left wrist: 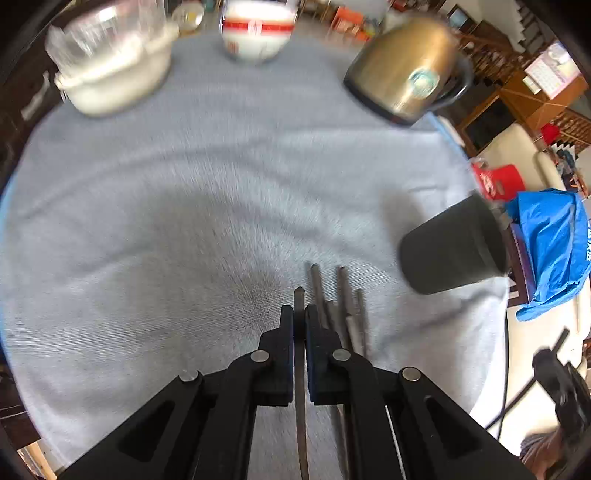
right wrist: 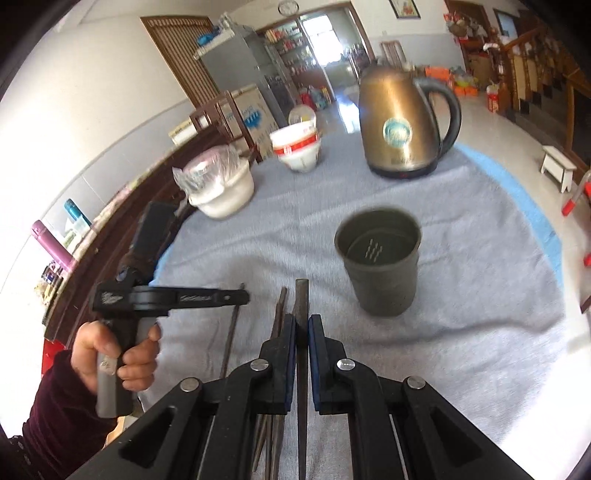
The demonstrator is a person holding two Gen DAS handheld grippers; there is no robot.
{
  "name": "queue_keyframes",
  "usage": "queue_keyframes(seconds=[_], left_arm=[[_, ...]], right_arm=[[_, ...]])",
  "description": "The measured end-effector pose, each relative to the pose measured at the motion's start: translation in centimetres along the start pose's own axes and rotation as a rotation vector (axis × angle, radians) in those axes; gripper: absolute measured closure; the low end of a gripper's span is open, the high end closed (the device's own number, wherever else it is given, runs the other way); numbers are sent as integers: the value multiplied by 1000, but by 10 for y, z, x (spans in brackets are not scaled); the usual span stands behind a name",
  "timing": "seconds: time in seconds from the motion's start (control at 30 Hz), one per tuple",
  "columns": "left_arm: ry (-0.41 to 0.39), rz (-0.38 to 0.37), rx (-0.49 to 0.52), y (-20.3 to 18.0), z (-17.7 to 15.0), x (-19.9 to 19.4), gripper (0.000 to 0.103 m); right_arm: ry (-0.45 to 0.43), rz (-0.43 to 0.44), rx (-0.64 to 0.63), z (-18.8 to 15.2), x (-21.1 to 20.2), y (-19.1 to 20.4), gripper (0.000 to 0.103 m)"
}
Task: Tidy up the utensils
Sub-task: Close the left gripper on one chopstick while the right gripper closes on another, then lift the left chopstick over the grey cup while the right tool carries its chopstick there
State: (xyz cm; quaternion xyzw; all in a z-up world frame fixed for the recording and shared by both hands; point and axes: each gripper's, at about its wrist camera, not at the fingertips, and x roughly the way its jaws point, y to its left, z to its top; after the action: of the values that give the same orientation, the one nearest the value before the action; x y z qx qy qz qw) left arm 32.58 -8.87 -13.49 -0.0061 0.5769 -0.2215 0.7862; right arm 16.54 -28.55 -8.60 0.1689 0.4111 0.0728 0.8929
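Left wrist view: the left gripper (left wrist: 299, 314) is clamped on a single dark chopstick (left wrist: 300, 369), whose tip pokes out just past the fingertips. The jaws stand nearly together with only that thin stick between them. Just to the right of the gripper, several more loose chopsticks (left wrist: 347, 306) lie on the grey cloth (left wrist: 184, 221) that covers the table. A dark utensil cup (left wrist: 454, 247) sits further right, near the cloth's edge. At the far side stand a bronze kettle (left wrist: 406, 70), a white bowl with a red band (left wrist: 256, 33) and a white pot with plastic wrap (left wrist: 110, 70). The picture is blurred by motion.

Right wrist view: the right gripper (right wrist: 302, 325) is closed on another flat dark chopstick (right wrist: 301, 306), which sticks out forward beyond the jaws. The utensil cup (right wrist: 380, 273) stands upright on the cloth (right wrist: 461, 350), ahead and to the right of the gripper, apart from it. Its inside shows a slotted bottom. The remaining chopsticks (right wrist: 279, 310) show just left of the held one. At left, a hand (right wrist: 118, 354) in a dark sleeve (right wrist: 55, 417) grips the handle of the left gripper (right wrist: 243, 297), whose own chopstick (right wrist: 231, 332) hangs below it.
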Motion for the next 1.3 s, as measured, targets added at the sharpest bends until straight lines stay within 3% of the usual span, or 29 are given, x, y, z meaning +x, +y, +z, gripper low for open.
queue_keyframes(seconds=[0.33, 0.53, 0.73, 0.9, 1.07, 1.3], left_arm=[[-294, -14, 90, -40, -24, -129, 97], [-447, -39, 122, -75, -8, -184, 97], [-645, -45, 111, -112, 20, -211, 97], [-733, -46, 82, -139, 40, -193, 97], [-766, 14, 59, -154, 51, -152, 97], [-637, 55, 61, -154, 56, -95, 97]], right_arm=[[-256, -18, 16, 25, -75, -3, 96], [-392, -37, 46, 57, -102, -4, 96], [-567, -138, 51, 87, -115, -7, 96], [-633, -200, 57, 105, -102, -18, 96], [-546, -197, 75, 114, -74, -33, 96], [-430, -180, 101, 102, -52, -51, 95]])
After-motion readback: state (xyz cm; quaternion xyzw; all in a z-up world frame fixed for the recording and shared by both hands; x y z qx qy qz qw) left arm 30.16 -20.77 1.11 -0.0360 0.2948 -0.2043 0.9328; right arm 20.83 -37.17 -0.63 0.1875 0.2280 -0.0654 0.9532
